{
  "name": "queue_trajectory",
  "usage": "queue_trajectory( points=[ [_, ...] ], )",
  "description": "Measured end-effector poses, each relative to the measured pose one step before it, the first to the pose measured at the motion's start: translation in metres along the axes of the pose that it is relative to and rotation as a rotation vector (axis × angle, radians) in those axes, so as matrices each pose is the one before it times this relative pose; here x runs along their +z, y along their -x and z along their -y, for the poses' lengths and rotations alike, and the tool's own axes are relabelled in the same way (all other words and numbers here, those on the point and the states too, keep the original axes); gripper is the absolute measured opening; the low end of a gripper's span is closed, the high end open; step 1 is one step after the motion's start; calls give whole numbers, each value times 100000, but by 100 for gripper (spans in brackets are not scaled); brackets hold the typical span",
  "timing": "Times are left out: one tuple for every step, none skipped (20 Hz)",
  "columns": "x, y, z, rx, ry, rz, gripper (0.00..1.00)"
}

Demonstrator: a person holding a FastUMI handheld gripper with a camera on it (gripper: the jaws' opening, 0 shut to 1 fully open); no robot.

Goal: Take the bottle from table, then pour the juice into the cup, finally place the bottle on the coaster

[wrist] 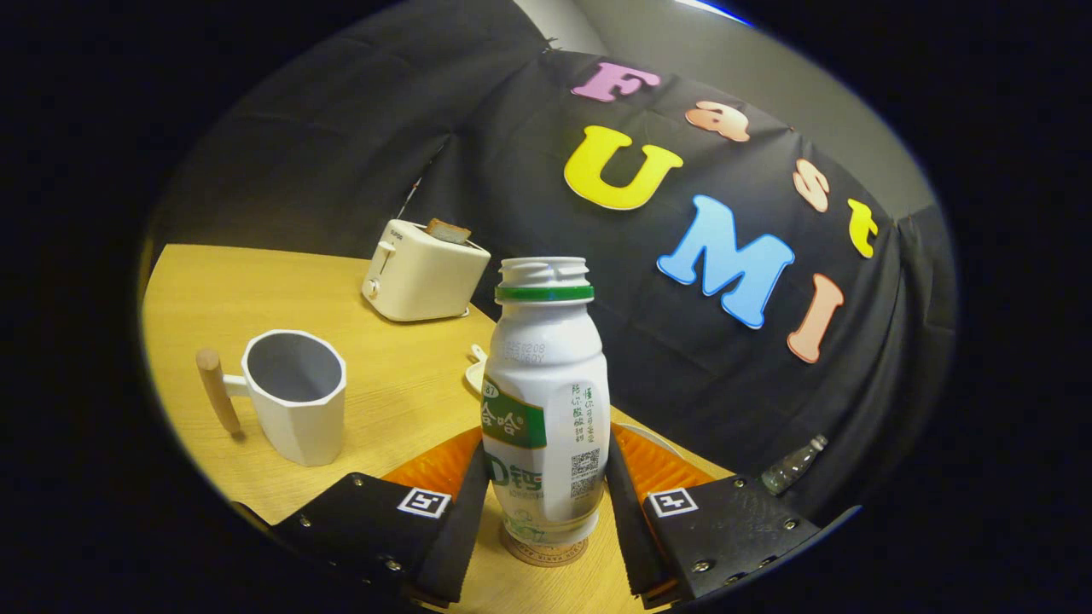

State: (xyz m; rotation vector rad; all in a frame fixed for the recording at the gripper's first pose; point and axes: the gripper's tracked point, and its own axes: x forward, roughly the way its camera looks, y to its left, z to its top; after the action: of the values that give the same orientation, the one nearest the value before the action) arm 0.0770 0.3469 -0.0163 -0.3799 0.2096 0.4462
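Gripper view: we see the bottle upright on the coaster, uncapped, between the fingers; the gripper clasps its lower body on both sides. We judge it light, smooth, thin-walled plastic. Cup and toaster share the wooden table.
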Motion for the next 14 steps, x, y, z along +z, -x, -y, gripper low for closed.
queue_trajectory(
  points=[
    [-496,-147,526,-41,-3373,-706,70],
    [-633,-207,531,170,-3628,-595,70],
    [-407,-203,328,545,-3497,-309,70],
    [-434,-47,427,-150,-3262,127,70],
    [-225,-128,328,-109,-2509,337,69],
    [-168,-36,317,-344,-2245,616,69],
    [-216,-71,338,-407,-2327,490,69],
    [-272,-179,308,-253,-2507,604,70],
    [-169,-428,150,-279,-2584,595,69],
    [-284,-569,321,-613,-2042,460,70],
    [-152,-239,396,-576,-2166,689,70],
    [-224,-193,215,-417,-2039,140,70],
    [-231,-201,302,-71,-2100,-247,70],
    [-449,-173,39,112,-1761,-962,69]
  ],
)
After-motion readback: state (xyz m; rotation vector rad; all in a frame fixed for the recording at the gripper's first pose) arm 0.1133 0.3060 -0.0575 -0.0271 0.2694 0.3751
